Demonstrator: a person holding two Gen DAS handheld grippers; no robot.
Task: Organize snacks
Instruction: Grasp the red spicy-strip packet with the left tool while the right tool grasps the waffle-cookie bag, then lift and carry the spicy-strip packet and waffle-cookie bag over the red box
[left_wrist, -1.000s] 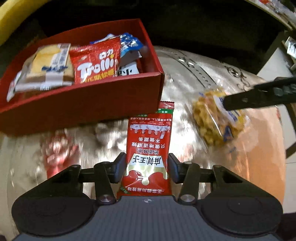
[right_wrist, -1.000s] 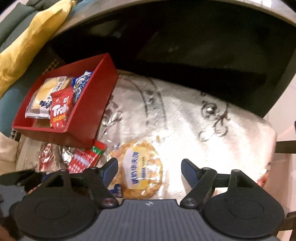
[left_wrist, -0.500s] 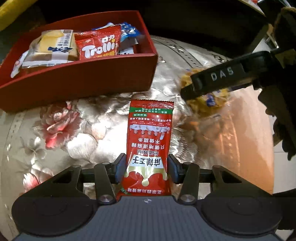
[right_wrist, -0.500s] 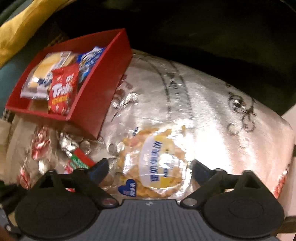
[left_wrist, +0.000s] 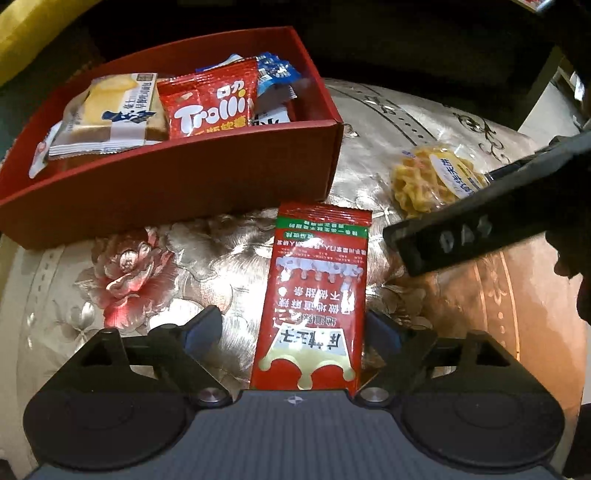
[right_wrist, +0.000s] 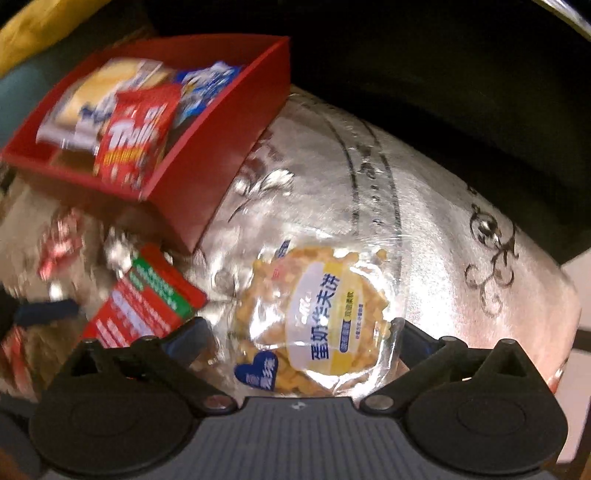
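A long red snack packet (left_wrist: 316, 291) lies flat on the floral tablecloth, its near end between the fingers of my open left gripper (left_wrist: 295, 332); the jaws stand apart from its sides. It also shows in the right wrist view (right_wrist: 142, 302). A clear bag of yellow waffle snack (right_wrist: 317, 325) lies between the fingers of my open right gripper (right_wrist: 303, 338), and shows in the left wrist view (left_wrist: 432, 177). The red box (left_wrist: 207, 173) behind holds a cake pack (left_wrist: 110, 110), a Trolli bag (left_wrist: 210, 103) and blue packets (left_wrist: 275, 74).
The table has a shiny floral cloth (left_wrist: 129, 269) and drops off at the right edge. The right gripper's black finger (left_wrist: 480, 229) crosses the left wrist view. A yellow cushion (left_wrist: 33, 33) lies beyond the box. Dark space lies behind the table.
My left gripper has opened and let go of the red packet, which now lies on the cloth. My right gripper has moved in around the waffle bag.
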